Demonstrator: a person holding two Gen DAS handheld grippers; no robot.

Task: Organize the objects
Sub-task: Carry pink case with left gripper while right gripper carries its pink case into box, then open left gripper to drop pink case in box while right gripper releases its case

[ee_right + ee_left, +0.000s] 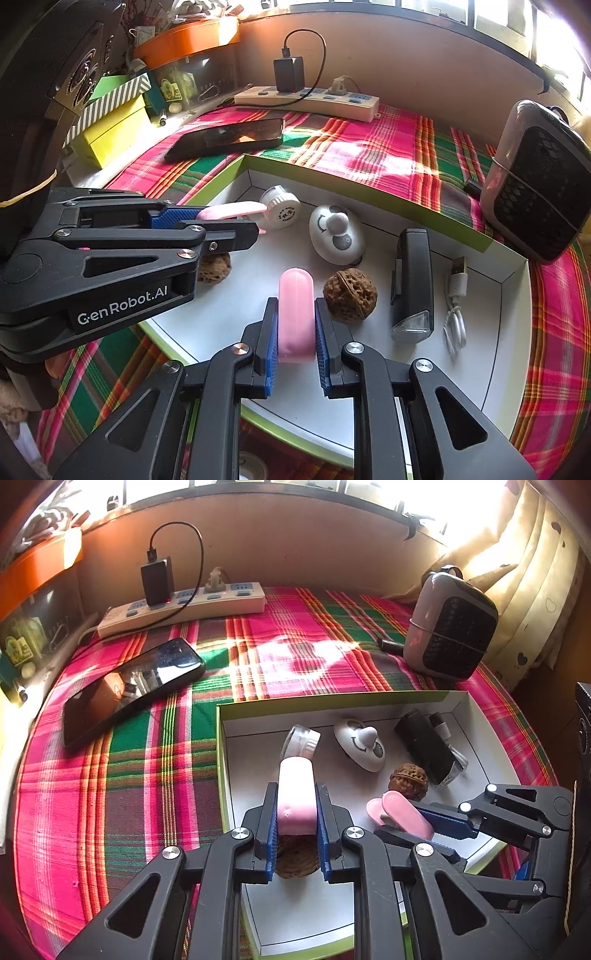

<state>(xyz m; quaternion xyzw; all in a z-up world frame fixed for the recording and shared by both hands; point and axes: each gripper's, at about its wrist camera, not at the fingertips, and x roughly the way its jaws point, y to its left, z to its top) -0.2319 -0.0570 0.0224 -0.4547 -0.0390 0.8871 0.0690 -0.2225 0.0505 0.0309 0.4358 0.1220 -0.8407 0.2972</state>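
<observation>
Both grippers clamped: left gripper [295, 834] on one pink case half [296, 801], right gripper [295, 343] on the other pink half [296, 314]. Align both above the box [332, 701] near its front edge, then press together squarely.
</observation>
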